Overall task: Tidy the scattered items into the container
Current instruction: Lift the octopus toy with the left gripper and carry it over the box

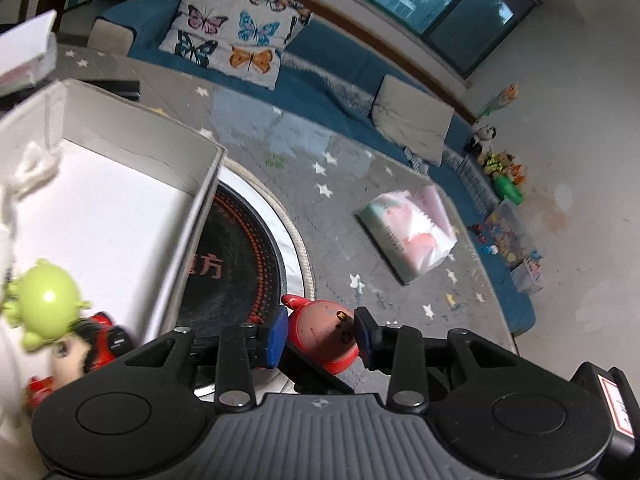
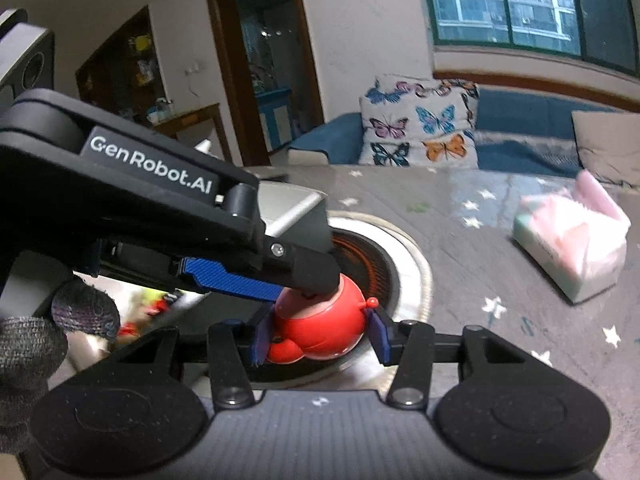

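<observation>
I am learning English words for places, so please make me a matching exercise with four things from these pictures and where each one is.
Things:
1. red round toy
2. green alien toy
3. tissue pack
4. butterfly cushion

Places:
a. on the blue sofa
b. between the fingers of the right gripper
c. lying on the grey star-patterned surface
d. in the white box

Pairs: 1-b, 2-d, 3-c, 4-a
</observation>
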A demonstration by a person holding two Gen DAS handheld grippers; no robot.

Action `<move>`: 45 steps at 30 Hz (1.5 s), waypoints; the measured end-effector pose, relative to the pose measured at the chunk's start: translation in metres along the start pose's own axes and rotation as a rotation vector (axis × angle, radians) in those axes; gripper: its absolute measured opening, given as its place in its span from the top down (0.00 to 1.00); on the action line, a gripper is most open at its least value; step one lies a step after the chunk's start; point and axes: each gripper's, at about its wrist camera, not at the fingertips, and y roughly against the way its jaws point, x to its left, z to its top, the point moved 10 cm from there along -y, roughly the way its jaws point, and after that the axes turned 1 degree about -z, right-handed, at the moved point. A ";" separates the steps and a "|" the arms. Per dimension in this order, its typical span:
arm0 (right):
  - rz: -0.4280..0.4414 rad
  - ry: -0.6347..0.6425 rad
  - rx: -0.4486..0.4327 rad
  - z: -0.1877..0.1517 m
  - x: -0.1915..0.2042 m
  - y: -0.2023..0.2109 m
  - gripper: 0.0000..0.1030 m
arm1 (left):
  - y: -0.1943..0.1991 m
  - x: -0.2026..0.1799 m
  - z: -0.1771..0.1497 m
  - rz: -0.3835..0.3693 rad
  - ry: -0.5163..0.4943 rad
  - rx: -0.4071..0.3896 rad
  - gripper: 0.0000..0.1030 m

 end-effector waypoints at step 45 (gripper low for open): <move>0.201 0.201 0.105 -0.002 0.184 -0.067 0.52 | 0.119 0.180 0.003 0.119 0.212 -0.101 0.64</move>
